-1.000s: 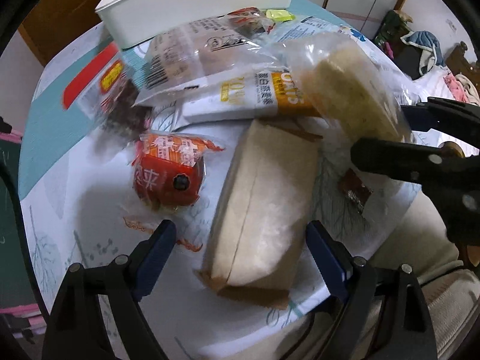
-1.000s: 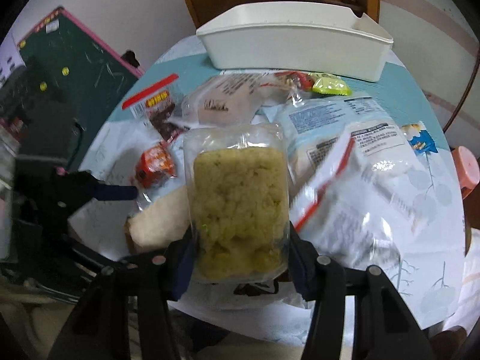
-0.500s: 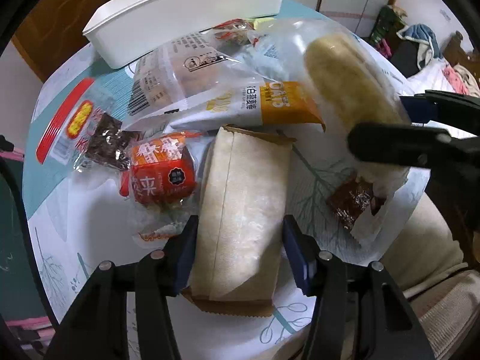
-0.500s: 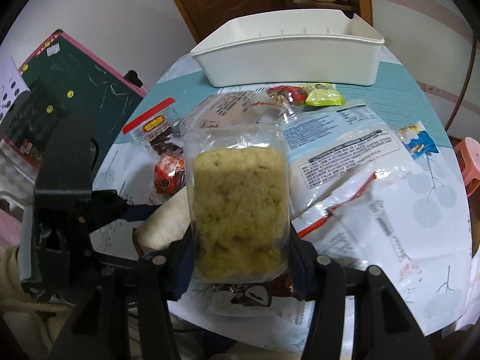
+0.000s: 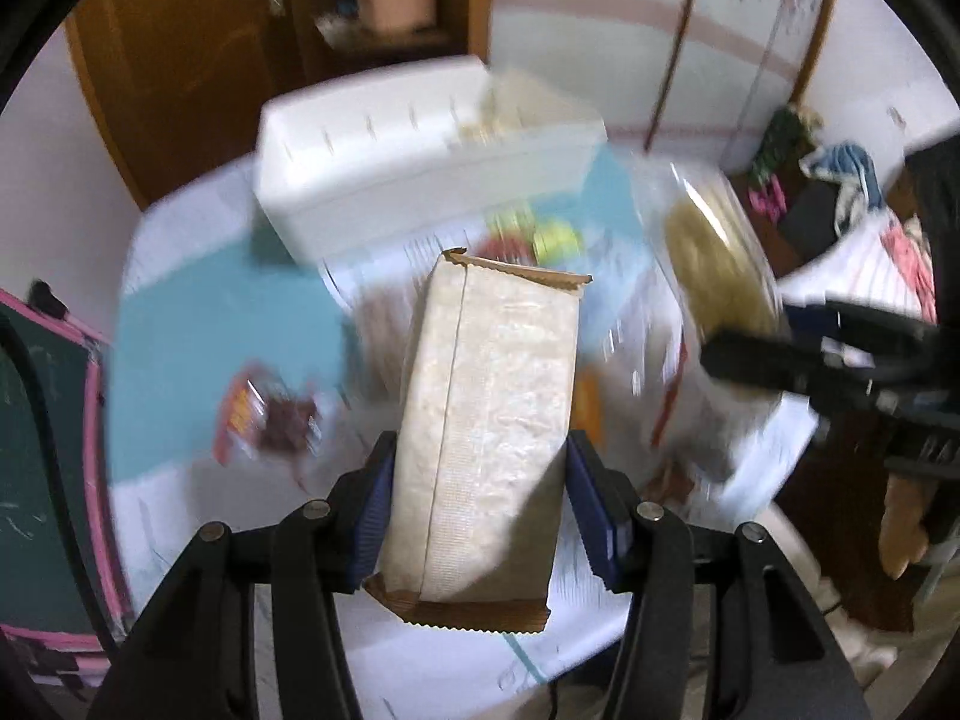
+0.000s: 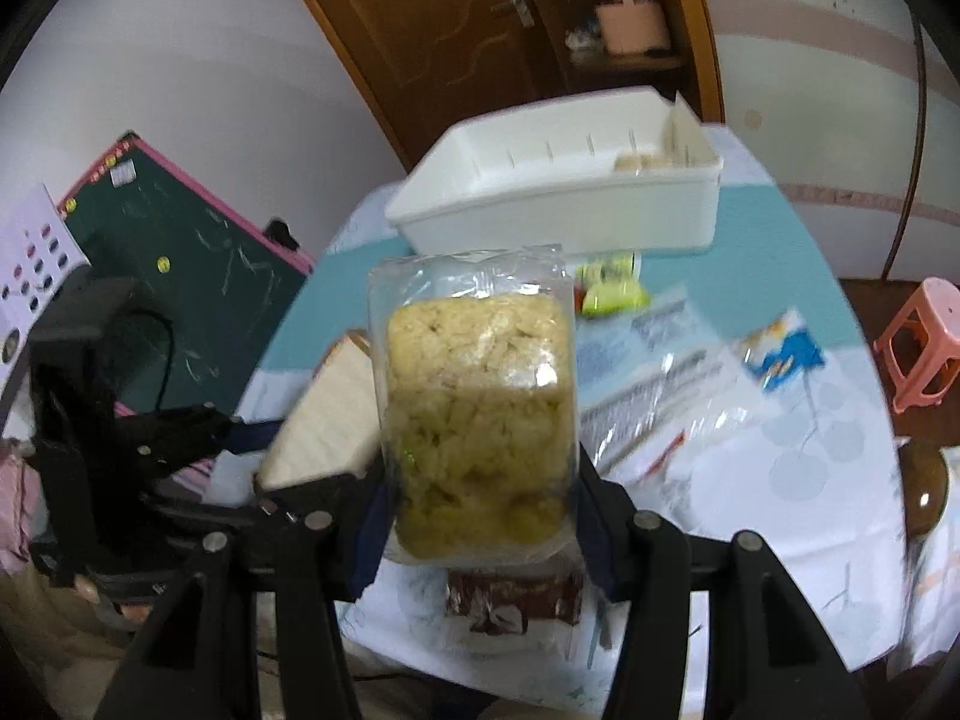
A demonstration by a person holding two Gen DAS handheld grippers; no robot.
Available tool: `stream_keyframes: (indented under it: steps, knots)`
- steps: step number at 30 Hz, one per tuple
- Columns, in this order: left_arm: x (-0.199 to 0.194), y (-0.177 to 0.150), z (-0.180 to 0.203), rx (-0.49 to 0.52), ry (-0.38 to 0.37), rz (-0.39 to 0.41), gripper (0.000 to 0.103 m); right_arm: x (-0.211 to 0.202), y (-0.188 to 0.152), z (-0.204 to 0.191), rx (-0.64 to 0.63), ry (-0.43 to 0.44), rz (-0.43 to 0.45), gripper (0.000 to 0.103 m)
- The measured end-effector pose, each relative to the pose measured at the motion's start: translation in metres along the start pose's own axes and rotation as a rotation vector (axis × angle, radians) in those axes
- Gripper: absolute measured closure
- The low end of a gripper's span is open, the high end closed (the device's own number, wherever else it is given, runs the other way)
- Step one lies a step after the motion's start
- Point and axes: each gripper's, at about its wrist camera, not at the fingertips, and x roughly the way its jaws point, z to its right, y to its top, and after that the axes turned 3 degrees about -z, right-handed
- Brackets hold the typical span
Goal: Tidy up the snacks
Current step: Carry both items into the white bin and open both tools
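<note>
My left gripper [image 5: 477,501] is shut on a beige brown-edged snack pack [image 5: 486,420] and holds it up above the table. My right gripper [image 6: 477,516] is shut on a clear pack of yellow crumbly cake [image 6: 477,414], also raised. Each pack shows in the other view: the beige pack [image 6: 327,426] at left, the cake pack [image 5: 717,276] at right. A white bin [image 6: 558,180] stands at the table's far side, with one snack inside at its right end; it also shows in the left wrist view [image 5: 420,150].
Several loose snack packs lie on the round table: a green one [image 6: 612,291], large clear bags [image 6: 666,384], a blue pack [image 6: 783,354], a brown one [image 6: 516,597], a red-labelled one [image 5: 264,414]. A chalkboard [image 6: 180,276] stands left, a pink stool [image 6: 924,342] right.
My left gripper closed on the beige pack and lifted it off the table. Both grippers have risen and tilted up toward the white bin. The right still holds the cake pack.
</note>
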Motion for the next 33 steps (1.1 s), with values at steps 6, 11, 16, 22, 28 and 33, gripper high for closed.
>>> stream_keyframes:
  steps: [6, 11, 16, 22, 28, 33]
  knots:
    - [-0.044, 0.080, -0.024, -0.050, 0.084, 0.120, 0.050, -0.025, 0.062, -0.002, -0.034, -0.045, 0.075, 0.049]
    - [-0.071, 0.157, -0.034, -0.059, 0.127, 0.193, 0.050, -0.041, 0.134, 0.000, -0.034, -0.084, 0.132, 0.049]
    - [-0.074, 0.223, -0.045, -0.068, 0.159, 0.235, 0.050, -0.048, 0.207, 0.002, -0.021, -0.114, 0.200, 0.049]
    - [-0.041, 0.284, -0.063, -0.085, 0.188, 0.231, 0.050, -0.021, 0.271, 0.021, 0.044, -0.146, 0.216, 0.049]
    - [0.020, 0.306, -0.085, -0.125, 0.211, 0.168, 0.047, 0.038, 0.297, 0.039, 0.063, -0.213, 0.135, 0.049]
    - [0.061, 0.307, -0.096, -0.132, 0.197, 0.098, 0.005, 0.075, 0.297, 0.059, 0.111, -0.237, 0.068, 0.045]
